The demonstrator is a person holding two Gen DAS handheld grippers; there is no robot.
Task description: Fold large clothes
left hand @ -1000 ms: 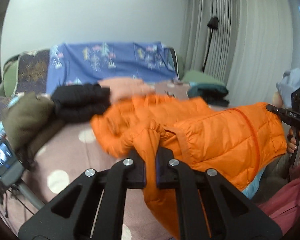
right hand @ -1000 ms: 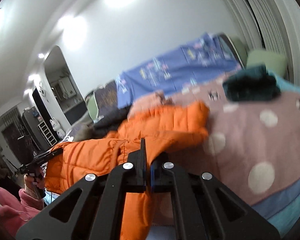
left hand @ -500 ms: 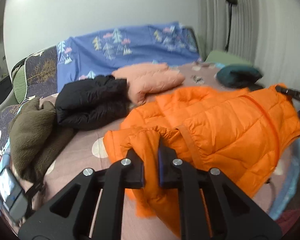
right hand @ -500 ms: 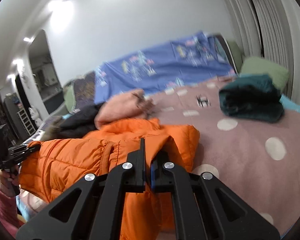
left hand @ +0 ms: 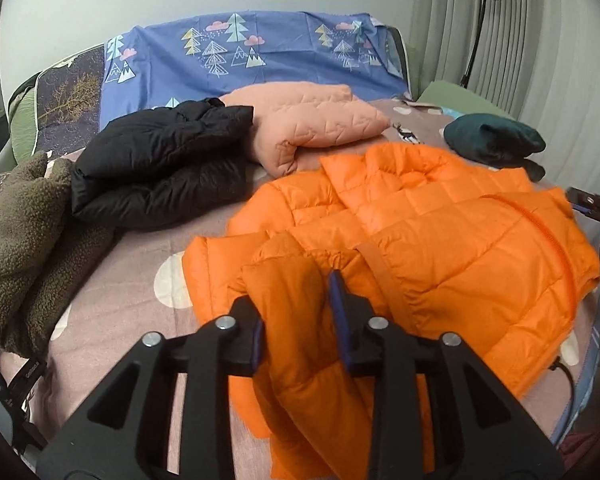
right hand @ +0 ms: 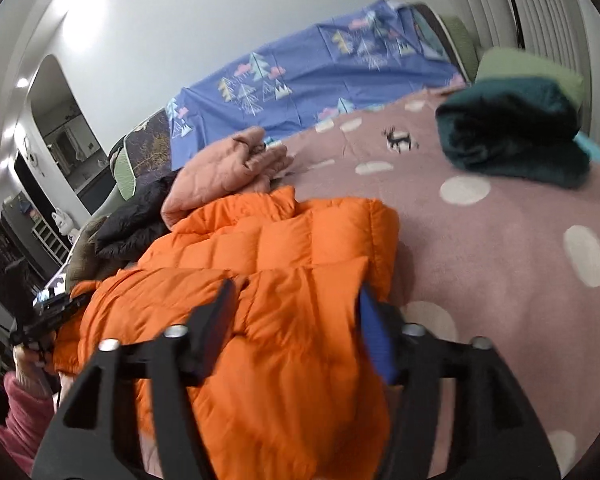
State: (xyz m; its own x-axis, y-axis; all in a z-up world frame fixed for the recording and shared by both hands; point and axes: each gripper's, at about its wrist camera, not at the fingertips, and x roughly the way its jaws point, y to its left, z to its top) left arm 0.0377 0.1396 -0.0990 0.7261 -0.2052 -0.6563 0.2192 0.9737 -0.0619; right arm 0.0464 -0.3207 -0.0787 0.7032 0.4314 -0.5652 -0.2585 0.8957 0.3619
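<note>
The orange puffer jacket (left hand: 440,240) is lying spread across the near edge of the bed (right hand: 500,232), in front of a black jacket (left hand: 160,164) and a pink jacket (left hand: 312,124). The left hand-held gripper (left hand: 296,320) and right hand-held gripper (right hand: 296,332) are standing with jaws apart, having just been opening, each with a jacket fold lying loose between them. A folded dark green garment (right hand: 512,132) is resting toward the bed's far right corner.

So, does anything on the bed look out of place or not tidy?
Mostly the orange puffer jacket: it lies rumpled, and its near edge hangs over the side of the bed. The black jacket and olive fleece are loose heaps, not neat folds. Nothing looks spilled or damaged.
</note>
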